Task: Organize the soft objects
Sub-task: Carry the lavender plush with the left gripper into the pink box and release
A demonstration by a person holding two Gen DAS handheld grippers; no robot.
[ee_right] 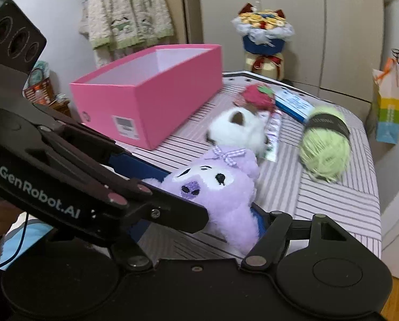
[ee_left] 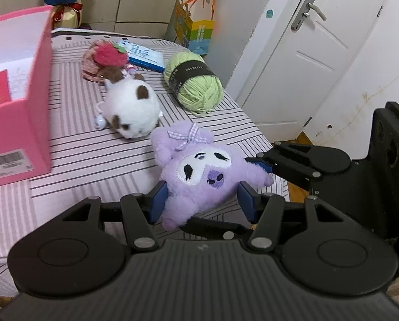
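The fluffy lilac plush doll with an embroidered white face and a gingham bow [ee_left: 199, 171] is sitting between both grippers above the near edge of the striped pink-and-white cloth-covered surface [ee_left: 92, 160]; the left gripper [ee_left: 202, 200] is pinching its lower body, blue pads sinking into the pile on either side at a middling spread; the right gripper [ee_left: 255, 160] is standing wide, one blue pad touching the doll's flank, and whether it is truly squeezing I cannot tell. The doll is looking light, squashy and floppy, so the stuffed torso is seeming the best hold, not a limb or the bow; the fur may be sliding a little under a loose grip. The open pink cardboard box [ee_right: 146, 101] is waiting beside it, probably the destination; the white-and-brown plush [ee_left: 130, 107] and green yarn ball [ee_left: 196, 85] are lying further back.
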